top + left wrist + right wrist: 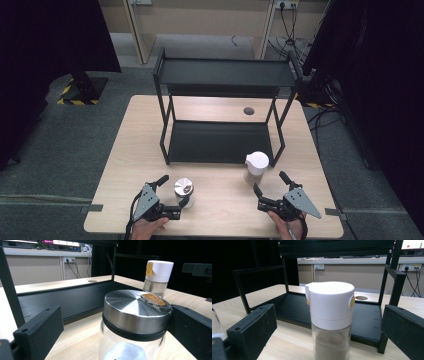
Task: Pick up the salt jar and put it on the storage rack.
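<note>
Two grippers sit low over the near edge of the desk (125,150), each with its fingers spread wide and pinching nothing. The left gripper (173,190) has its fingers on either side of a glass jar with a brushed steel lid (184,191); in the left gripper view the jar (135,322) stands upright between the two black fingers (40,332), the right-hand finger just beside or at the lid's edge, though contact cannot be told, and the left-hand one clearly apart. A small brown patch under clear film lies on the lid toward its far side.

The right gripper (270,184) points at a glass shaker with a white cap (256,167), which stands upright just beyond its fingertips. In the right gripper view the shaker (331,320) rises midway between the fingers (253,332) with a gap on both sides, its lower glass part holding a brownish powder.

Behind both containers stands a black two-tier shelf (222,75), its lower tray resting on the desk just behind the shaker. A round grommet hole (249,111) lies in the desk past the shelf. The person's hands hold both grippers from the bottom edge of the high view.
</note>
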